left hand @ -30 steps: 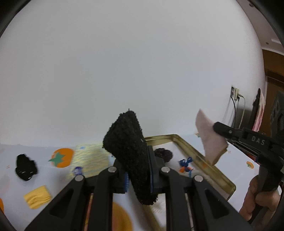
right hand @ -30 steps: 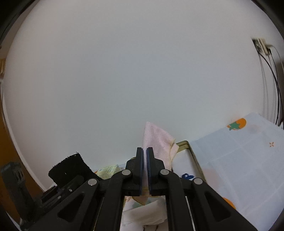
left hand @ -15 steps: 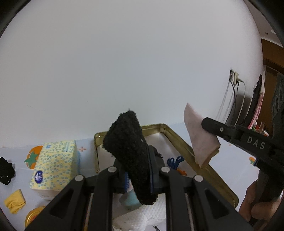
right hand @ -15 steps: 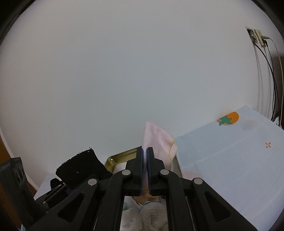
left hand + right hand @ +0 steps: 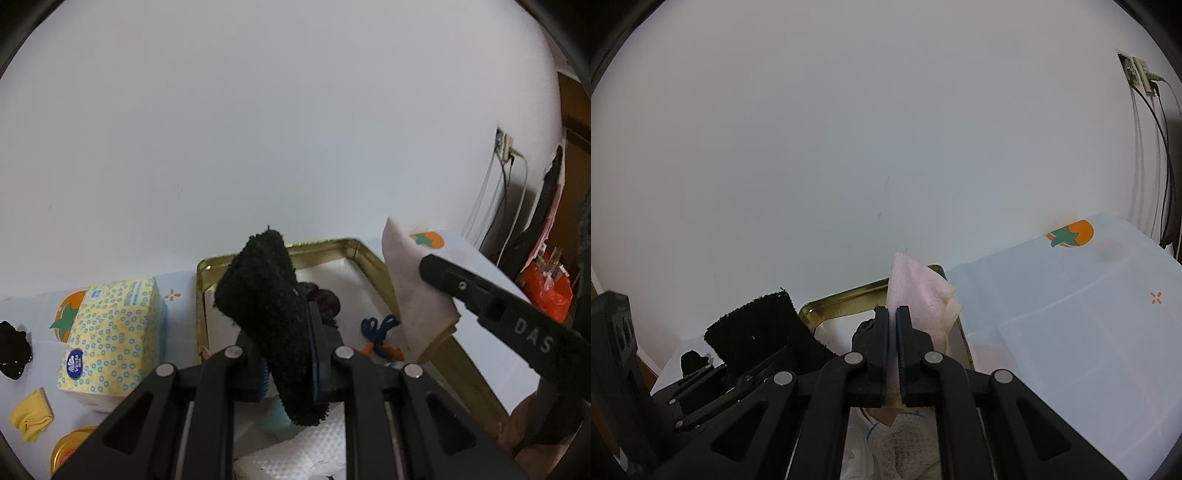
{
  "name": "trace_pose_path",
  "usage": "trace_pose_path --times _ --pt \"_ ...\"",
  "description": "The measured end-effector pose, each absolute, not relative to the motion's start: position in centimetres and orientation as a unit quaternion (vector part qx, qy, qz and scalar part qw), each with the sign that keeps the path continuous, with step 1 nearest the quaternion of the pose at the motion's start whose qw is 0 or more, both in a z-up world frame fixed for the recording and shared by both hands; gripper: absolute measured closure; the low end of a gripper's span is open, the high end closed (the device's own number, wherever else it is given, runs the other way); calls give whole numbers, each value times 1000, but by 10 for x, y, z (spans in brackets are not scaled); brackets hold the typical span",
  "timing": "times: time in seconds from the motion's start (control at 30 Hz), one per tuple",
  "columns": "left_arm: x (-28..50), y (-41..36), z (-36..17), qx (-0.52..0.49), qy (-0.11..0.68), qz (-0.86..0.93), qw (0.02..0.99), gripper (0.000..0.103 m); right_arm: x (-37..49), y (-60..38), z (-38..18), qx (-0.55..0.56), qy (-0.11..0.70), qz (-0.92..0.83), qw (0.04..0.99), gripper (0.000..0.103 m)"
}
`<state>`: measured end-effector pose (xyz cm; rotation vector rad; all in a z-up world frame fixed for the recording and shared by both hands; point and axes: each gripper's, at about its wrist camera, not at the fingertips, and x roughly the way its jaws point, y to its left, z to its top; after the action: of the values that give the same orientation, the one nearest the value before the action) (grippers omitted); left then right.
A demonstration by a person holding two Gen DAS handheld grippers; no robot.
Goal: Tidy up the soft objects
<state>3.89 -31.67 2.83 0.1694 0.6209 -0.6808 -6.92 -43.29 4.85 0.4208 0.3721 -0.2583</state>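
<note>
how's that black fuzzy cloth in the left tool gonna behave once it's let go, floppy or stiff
Probably floppy: the black fuzzy cloth is folded over in the left tool, and its free end hangs below the fingers. It looks light, since a narrow pinch holds it. Its nubby pile likely grips rather than slides, so it may cling briefly before dropping toward the gold tray.

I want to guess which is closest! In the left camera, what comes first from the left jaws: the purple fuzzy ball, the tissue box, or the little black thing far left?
1. Purple fuzzy ball: in the gold tin, just past the left gripper, which grips a black cloth.
2. Tissue box: left of the tin.
3. Little black thing: far left edge.
</note>
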Motion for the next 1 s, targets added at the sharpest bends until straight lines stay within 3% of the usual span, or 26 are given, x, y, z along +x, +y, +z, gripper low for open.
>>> trace_pose_path --times 0.3,0.37,0.43,0.47,0.5,0.53,0.57,0.6,0.63,0.73,1.0 --pt "52 -327 11 108 365 -298 876 86 -59 -437 39 205 194 -112 953 97" --pt "50 -330 12 113 366 -293 876 68 -56 -438 37 210 202 -102 951 97" --pt "48 -329 15 110 360 -282 883 14 -54 -441 34 219 213 -97 947 96" --pt "45 -328 19 106 350 -274 889 4 -53 -442 32 227 219 -95 944 94" --pt "40 -323 25 98 332 -266 900 1 -52 -443 30 232 222 -91 943 92" --pt "37 -319 28 96 322 -264 904 1 -52 -444 29 237 222 -87 942 81" --pt "33 -317 32 99 312 -260 909 1 -52 -444 29 242 221 -85 941 54" --pt "31 -313 35 104 306 -258 910 0 -54 -445 29 249 212 -82 941 20" --pt "28 -312 36 109 301 -254 913 0 -59 -445 30 255 198 -81 943 10" --pt "21 -303 36 111 287 -244 920 0 -74 -443 37 260 150 -81 950 8" --pt "6 -275 30 91 273 -224 931 0 -76 -437 34 259 145 -86 951 8"
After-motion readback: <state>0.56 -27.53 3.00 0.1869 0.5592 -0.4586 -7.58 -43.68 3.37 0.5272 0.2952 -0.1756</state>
